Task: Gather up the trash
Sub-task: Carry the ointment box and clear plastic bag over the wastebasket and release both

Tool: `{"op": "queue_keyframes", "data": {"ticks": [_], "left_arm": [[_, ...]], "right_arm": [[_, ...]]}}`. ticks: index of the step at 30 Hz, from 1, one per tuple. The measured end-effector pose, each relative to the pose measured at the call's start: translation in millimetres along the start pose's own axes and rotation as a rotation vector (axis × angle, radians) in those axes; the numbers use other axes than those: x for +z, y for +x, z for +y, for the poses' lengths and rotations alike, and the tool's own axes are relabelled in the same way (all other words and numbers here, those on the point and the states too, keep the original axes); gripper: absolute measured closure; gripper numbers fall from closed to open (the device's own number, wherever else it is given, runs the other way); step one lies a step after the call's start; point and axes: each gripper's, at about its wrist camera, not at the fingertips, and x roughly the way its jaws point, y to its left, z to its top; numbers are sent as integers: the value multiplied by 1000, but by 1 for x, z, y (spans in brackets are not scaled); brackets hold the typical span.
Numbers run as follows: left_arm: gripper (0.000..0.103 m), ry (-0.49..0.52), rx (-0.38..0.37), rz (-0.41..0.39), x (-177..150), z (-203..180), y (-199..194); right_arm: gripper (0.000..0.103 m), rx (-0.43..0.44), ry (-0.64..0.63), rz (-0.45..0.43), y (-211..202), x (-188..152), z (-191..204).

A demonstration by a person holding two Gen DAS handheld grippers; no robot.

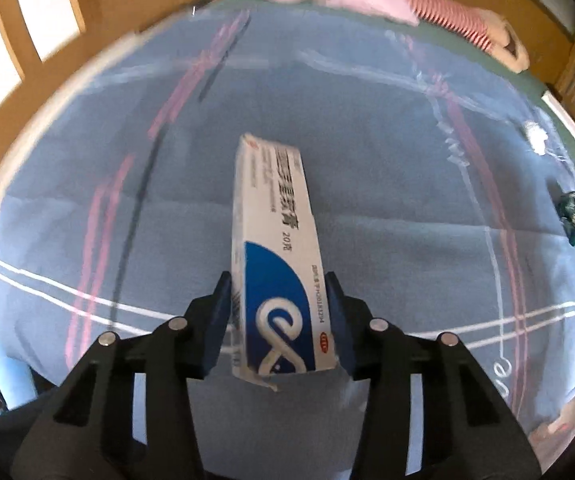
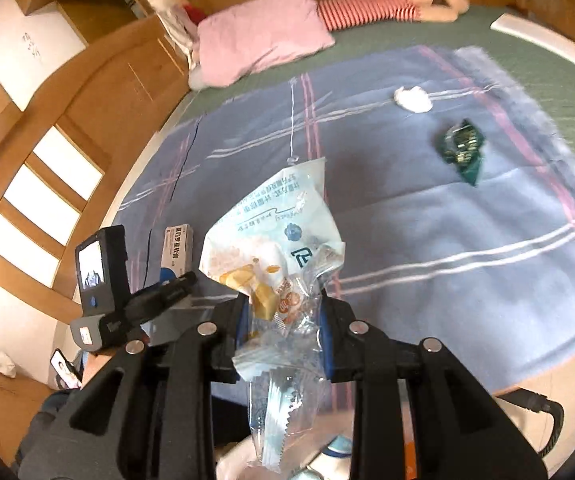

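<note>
2 hand-held grippers over open blanket (image 2: pixel 427 220): left (image 1: pixel 279 312) pinching box (image 1: pixel 271 240), right (image 2: pixel 281 316) pinching wrapper (image 2: pixel 275 236).

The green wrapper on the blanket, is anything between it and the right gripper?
No object lies between, only bare blanket. But the right gripper is shut on a snack bag, so it cannot take the green wrapper yet.

We are in a home bedroom. We see a bed with a green sheet (image 2: pixel 487 36) under a blue plaid blanket (image 2: pixel 427 232), a pink pillow (image 2: pixel 263 36) at its head, and a soft toy in a red-striped top (image 2: pixel 371 10) beside it. Wooden panelled walls and cabinets (image 2: pixel 99 92) surround the bed.
</note>
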Motion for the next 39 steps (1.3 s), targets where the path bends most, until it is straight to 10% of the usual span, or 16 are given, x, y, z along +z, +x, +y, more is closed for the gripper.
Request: {"op": "queue_keyframes", "data": {"ticks": [14, 29, 34, 39], "left_arm": [[58, -64, -159, -70, -76, 34, -73], [58, 122, -286, -253, -131, -20, -193], [58, 180, -368, -253, -141, -42, -215], [58, 216, -376, -244, -149, -53, -219]], "right_arm": [[74, -9, -67, -79, -73, -63, 9], [74, -118, -52, -90, -129, -109, -23], [73, -169, -17, 33, -105, -128, -43], [25, -234, 25, 118, -86, -138, -53]]}}
